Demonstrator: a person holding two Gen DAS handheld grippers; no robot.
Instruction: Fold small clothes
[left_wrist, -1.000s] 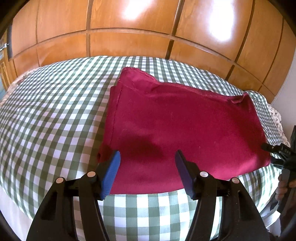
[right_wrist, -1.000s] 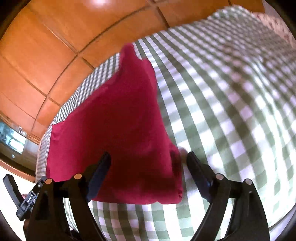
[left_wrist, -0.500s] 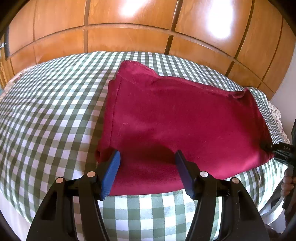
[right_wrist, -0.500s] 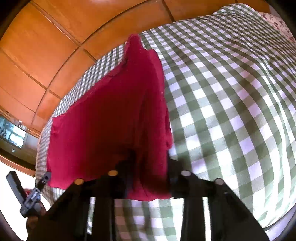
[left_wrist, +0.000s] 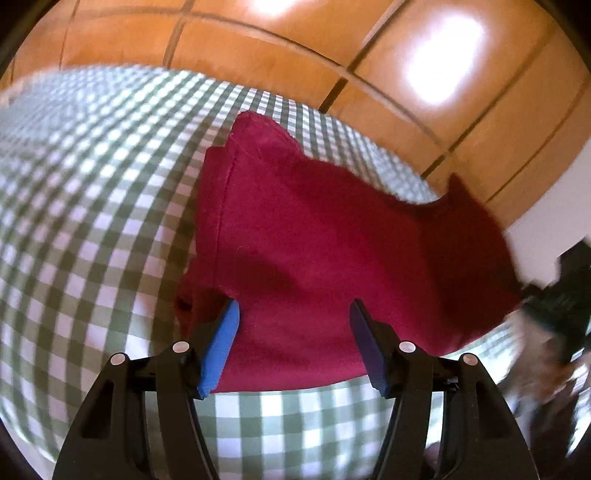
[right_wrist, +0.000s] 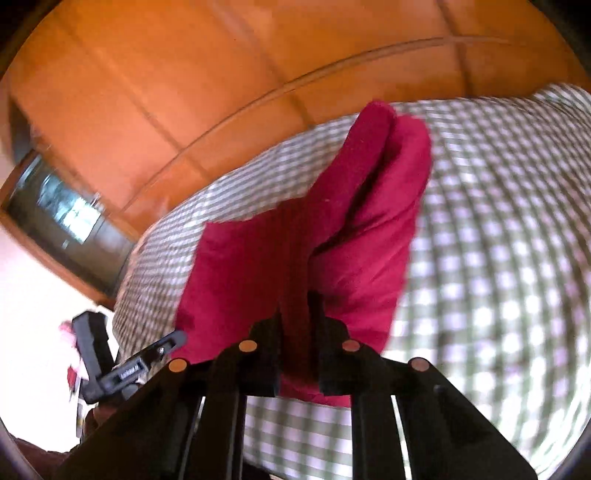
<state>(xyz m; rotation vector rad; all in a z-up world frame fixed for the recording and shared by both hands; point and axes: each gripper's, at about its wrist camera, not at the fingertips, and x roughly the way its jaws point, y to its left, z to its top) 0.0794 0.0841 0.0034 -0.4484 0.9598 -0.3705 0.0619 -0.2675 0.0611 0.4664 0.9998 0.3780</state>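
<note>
Glossy wood panelling (left_wrist: 258, 40) — checked bedcover (left_wrist: 92, 206), soft crimson cloth (left_wrist: 332, 251) puckered.

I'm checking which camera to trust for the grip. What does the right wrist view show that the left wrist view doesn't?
Only the right wrist view shows the right gripper pinched on the red garment; its jaws have just been closing, and a fold rises from the checked cover. Only the left wrist view shows the left gripper open over the garment's near edge, gripping nothing. Both show the red garment, the checked cover and wooden panels.
</note>
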